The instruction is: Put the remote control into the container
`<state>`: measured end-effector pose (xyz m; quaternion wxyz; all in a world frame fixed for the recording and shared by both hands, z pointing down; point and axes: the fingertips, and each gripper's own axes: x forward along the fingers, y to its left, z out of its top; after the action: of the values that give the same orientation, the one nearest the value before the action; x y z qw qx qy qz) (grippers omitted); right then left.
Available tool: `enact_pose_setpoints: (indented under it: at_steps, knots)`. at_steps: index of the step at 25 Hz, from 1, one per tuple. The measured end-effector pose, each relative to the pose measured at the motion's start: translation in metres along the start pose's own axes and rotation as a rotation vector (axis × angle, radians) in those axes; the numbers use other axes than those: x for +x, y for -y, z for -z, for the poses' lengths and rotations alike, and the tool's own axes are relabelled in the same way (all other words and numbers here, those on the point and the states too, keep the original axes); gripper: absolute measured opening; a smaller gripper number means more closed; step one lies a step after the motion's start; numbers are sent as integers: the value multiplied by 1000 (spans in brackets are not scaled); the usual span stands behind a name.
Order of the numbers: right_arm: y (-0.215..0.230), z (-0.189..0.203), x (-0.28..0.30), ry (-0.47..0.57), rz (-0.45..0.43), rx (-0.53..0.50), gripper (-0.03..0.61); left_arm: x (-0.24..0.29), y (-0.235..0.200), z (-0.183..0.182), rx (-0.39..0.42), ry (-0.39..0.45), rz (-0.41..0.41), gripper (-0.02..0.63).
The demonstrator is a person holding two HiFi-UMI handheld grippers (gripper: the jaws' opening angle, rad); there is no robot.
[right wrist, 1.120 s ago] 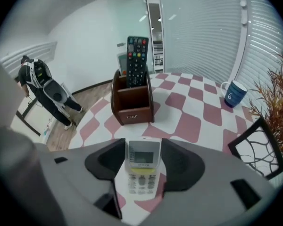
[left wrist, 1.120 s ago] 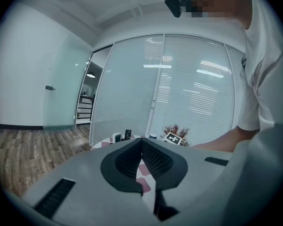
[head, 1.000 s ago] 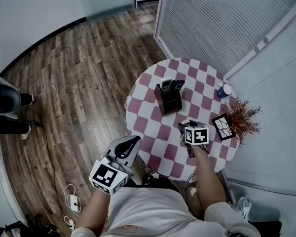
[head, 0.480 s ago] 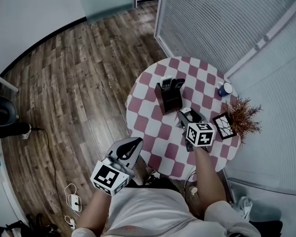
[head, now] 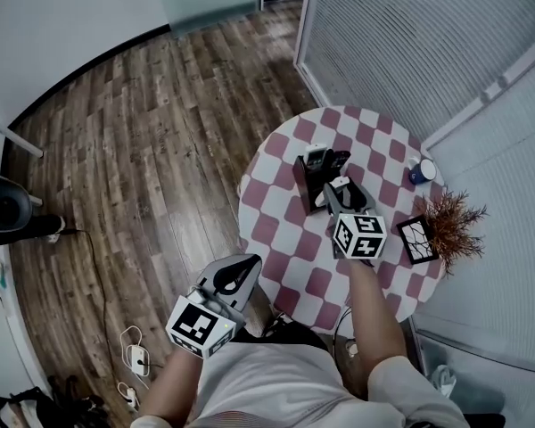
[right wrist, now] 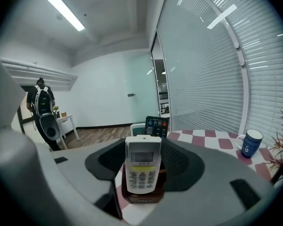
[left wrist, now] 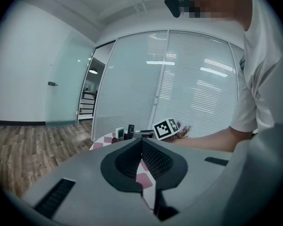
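Observation:
My right gripper [head: 340,191] is shut on a white remote control [head: 341,184], held above the table beside the dark brown container [head: 310,188]. In the right gripper view the remote [right wrist: 143,168] stands upright between the jaws, screen toward the camera, with the container [right wrist: 142,198] just behind and below it. A black remote [right wrist: 157,126] and a white one [right wrist: 137,129] stand in the container's far part. My left gripper [head: 237,271] is shut with nothing in it, hanging off the table's near left edge over the floor; its pads [left wrist: 142,155] meet.
The round checkered table [head: 281,232] also carries a blue mug [head: 420,170], a small framed picture [head: 418,240] and a dried plant [head: 453,221] at its right. Blinds on a glass wall stand behind it. A person with a backpack [right wrist: 41,111] stands far off.
My right gripper has risen from the table's near side and moved toward the container, carrying the white remote. The left gripper has stayed in place.

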<state>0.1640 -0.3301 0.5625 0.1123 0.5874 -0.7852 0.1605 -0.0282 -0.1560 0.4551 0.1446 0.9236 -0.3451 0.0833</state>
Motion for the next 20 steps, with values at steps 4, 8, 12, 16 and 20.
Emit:
enact_pose_setpoints:
  at_steps: [4,8,12,16,20]
  knots:
    - [-1,9,11,-20,9,-46,244,1,-10,1,-6,-13,-14,9]
    - [-4,21,17,-49,7,-76,244,2,-15,1,-10,-21,-20,9]
    - [-3,32,23,-74,12,-78,244,5,-18,1,-7,-29,-18,9]
    - [1,43,24,-113,23,-63,244,6,-20,1,-6,-32,-18,9]
    - [3,49,26,-130,28,-65,244,7,-20,1,-3,-32,-15,9]
